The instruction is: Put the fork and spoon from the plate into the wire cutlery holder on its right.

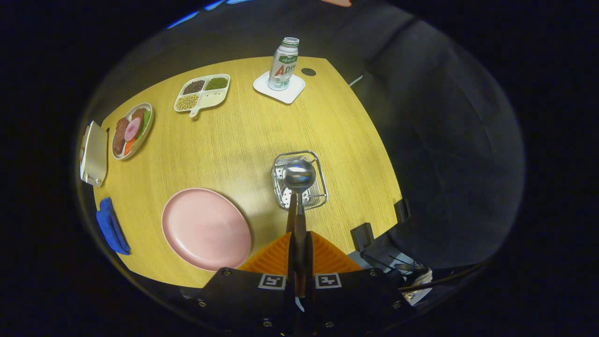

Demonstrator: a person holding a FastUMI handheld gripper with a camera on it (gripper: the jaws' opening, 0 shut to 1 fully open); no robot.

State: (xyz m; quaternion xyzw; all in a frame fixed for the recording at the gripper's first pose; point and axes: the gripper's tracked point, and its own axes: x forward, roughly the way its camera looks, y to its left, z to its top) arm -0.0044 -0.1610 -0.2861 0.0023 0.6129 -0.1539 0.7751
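Steel spoon point(298, 177): stiff, light, slippery; bowl over holder point(318, 161).
Gripper point(299, 243): clenched on handle, the right hold.

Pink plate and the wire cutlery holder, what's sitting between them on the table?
Nothing: in the gripper view, bare wooden table separates the pink plate from the wire cutlery holder. The gripper holds the spoon above the holder.

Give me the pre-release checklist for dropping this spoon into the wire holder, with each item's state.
1. Grip: gripper shut on the spoon handle: ok.
2. Alignment: spoon bowl sits over the wire cutlery holder opening: ok.
3. Height above the holder: cannot tell.
4. Whether the fork is already in the holder: cannot tell, spoon bowl hides part of it.
5. Pink plate bare of cutlery: ok.
6. Bottle on its coaster far beyond the holder, out of the path: ok.
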